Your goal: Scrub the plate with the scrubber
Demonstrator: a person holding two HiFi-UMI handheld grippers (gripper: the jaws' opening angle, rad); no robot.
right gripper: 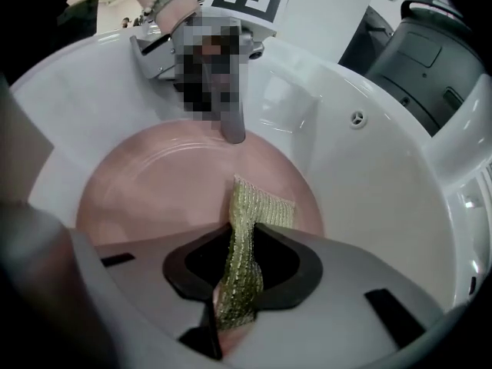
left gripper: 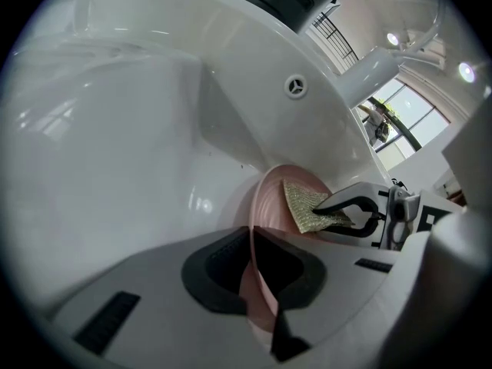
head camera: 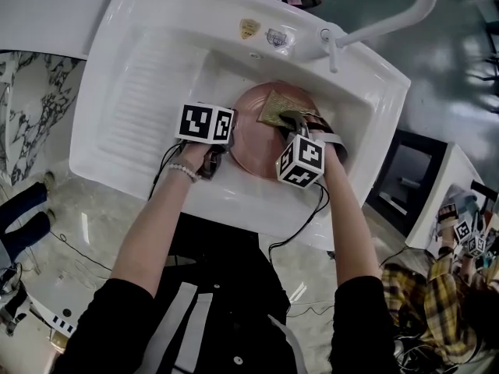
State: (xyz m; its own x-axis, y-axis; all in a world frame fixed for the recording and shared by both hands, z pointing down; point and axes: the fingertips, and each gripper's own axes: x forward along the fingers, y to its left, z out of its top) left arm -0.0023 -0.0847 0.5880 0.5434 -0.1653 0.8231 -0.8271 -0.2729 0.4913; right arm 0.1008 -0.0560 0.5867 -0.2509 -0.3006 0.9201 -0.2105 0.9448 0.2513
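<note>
A pink plate (head camera: 257,142) lies in the white sink basin (head camera: 362,104). My left gripper (head camera: 231,142) is shut on the plate's left rim; in the left gripper view the thin rim (left gripper: 250,271) runs between the dark pads. My right gripper (head camera: 288,118) is shut on a yellow-green mesh scrubber (head camera: 281,106) and holds it over the plate's far right part. In the right gripper view the scrubber (right gripper: 244,252) stands on edge between the pads above the plate (right gripper: 154,187), with the left gripper (right gripper: 231,133) at the far rim. The left gripper view shows the scrubber (left gripper: 306,206) against the plate (left gripper: 270,198).
A ribbed drainboard (head camera: 148,84) forms the sink's left part. A white faucet (head camera: 390,22) arches over the back right corner. An overflow hole (left gripper: 294,86) sits in the basin wall. Cables hang from both grippers over the sink's front edge (head camera: 234,201).
</note>
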